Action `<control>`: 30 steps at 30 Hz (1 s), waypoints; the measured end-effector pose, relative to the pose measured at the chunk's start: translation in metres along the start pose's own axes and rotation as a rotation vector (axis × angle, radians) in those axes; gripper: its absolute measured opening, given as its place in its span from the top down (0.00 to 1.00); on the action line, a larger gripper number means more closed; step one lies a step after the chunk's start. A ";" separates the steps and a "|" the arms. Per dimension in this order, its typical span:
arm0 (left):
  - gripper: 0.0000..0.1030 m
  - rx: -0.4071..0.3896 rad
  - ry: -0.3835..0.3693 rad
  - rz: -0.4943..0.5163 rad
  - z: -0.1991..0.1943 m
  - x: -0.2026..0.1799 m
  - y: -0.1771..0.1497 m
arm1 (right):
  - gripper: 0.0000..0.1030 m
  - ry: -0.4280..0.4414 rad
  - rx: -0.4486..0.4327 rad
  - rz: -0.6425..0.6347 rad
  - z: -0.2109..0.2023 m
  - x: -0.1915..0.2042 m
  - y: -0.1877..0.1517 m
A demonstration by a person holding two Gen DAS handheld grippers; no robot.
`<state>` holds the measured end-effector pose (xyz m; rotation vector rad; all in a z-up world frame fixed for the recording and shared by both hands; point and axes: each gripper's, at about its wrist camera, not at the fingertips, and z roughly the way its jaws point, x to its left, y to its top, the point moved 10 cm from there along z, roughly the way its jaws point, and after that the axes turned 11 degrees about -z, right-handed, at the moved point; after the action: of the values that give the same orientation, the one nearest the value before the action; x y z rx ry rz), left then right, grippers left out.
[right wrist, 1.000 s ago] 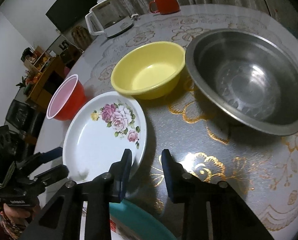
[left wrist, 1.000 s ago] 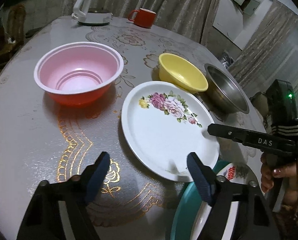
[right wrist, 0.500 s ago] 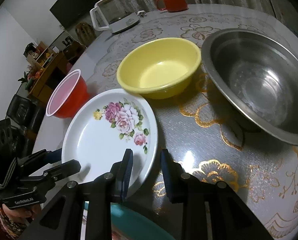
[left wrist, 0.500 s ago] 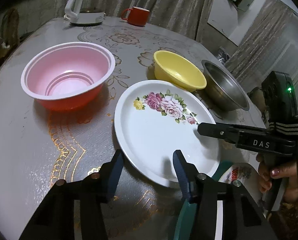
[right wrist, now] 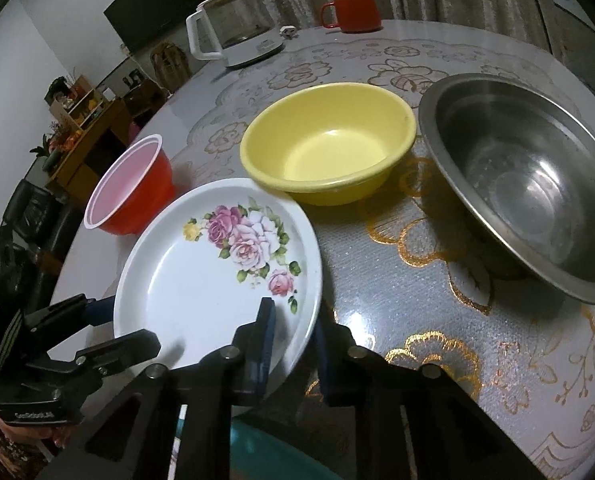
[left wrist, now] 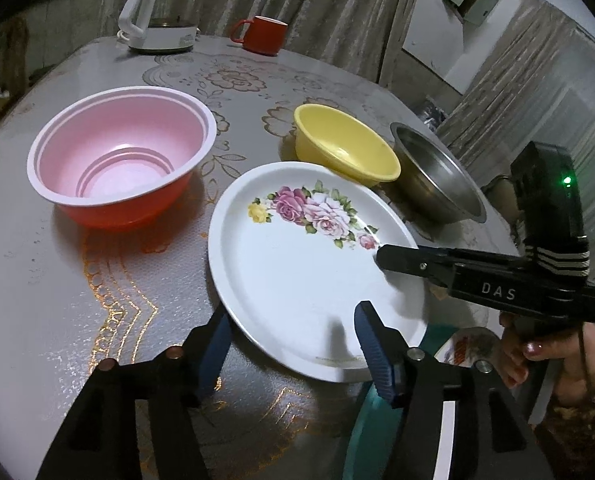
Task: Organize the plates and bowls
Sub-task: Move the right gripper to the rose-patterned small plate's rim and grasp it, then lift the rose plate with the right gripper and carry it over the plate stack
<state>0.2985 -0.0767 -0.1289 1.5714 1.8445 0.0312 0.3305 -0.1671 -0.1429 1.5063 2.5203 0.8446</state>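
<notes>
A white plate with a rose print [left wrist: 297, 272] [right wrist: 201, 276] lies near the table's front edge. My right gripper [right wrist: 293, 344] straddles the plate's right rim, one finger above and one below, jaws narrow; whether the pads touch the rim is not clear. My left gripper [left wrist: 293, 344] is open, its fingers spread around the plate's near rim. A pink bowl with a red outside [left wrist: 121, 156] [right wrist: 129, 192], a yellow bowl [left wrist: 345, 144] [right wrist: 329, 144] and a steel bowl [left wrist: 437, 172] [right wrist: 529, 176] stand behind the plate.
A teal plate with a white centre [left wrist: 437, 412] [right wrist: 273, 456] lies under the grippers at the front edge. A white kettle [left wrist: 161, 8] [right wrist: 233, 28] and a red mug [left wrist: 263, 34] [right wrist: 353, 12] stand at the far side of the table [left wrist: 49, 280].
Both grippers moved in on the rose plate. The left jaws narrowed from wide open to spanning its near rim. The right jaws now straddle its right rim.
</notes>
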 end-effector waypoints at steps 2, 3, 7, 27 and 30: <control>0.40 0.005 -0.010 -0.004 0.000 0.000 0.001 | 0.87 0.019 -0.005 0.022 -0.001 -0.003 -0.002; 0.40 0.007 -0.013 -0.001 0.001 0.000 0.002 | 0.87 0.030 -0.007 0.039 -0.001 -0.005 -0.002; 0.40 0.012 -0.007 0.042 0.002 -0.001 0.004 | 0.87 0.076 -0.007 0.090 0.000 -0.008 -0.003; 0.43 -0.050 -0.051 0.101 -0.012 -0.005 -0.009 | 0.87 0.192 -0.039 0.210 -0.009 0.007 -0.012; 0.43 -0.074 -0.061 0.104 -0.019 -0.011 -0.008 | 0.87 0.199 -0.062 0.214 -0.016 0.009 -0.013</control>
<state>0.2820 -0.0806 -0.1131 1.5976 1.6952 0.0971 0.3099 -0.1711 -0.1340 1.7763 2.4669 1.1441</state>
